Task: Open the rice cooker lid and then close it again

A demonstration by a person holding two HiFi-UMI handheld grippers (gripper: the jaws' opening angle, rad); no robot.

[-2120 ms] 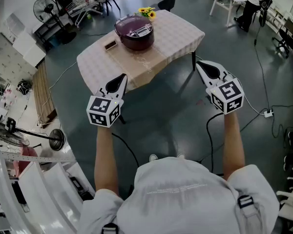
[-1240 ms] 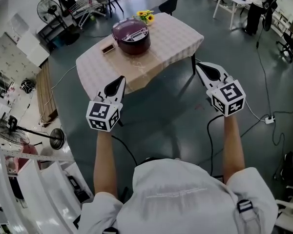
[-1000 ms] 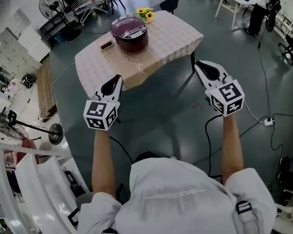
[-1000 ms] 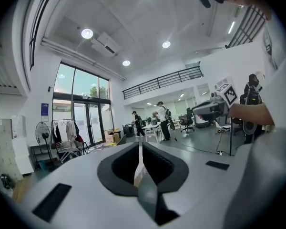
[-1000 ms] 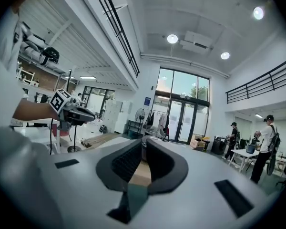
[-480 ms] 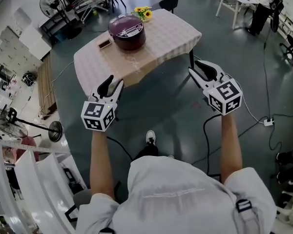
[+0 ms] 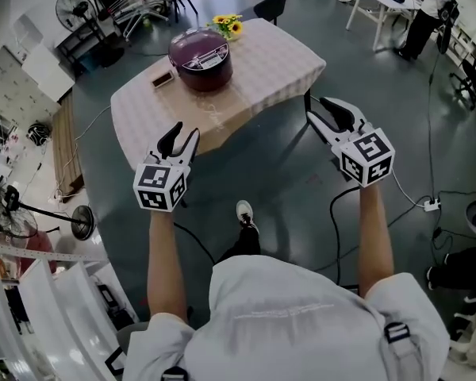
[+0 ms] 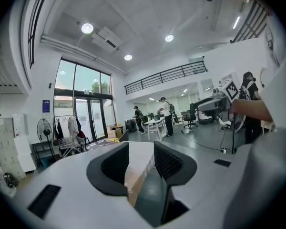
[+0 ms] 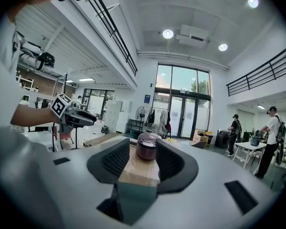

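Distance explained the posture: the cooker (image 7: 200, 56), lid shut, sat on the counter (image 7: 278, 54) well ahead of both tools. We held the left hand-held gripper (image 7: 180, 133) and right hand-held gripper (image 7: 321, 110) aimed toward it, jaws just opened and gripping nothing, ready for the lid.

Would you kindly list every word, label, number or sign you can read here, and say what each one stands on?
No text here is legible.
Rice cooker, panel on its lid: too small to read.
Blue wall sign: too small to read.
Marker cubes: black-and-white square patterns only, no letters or digits.
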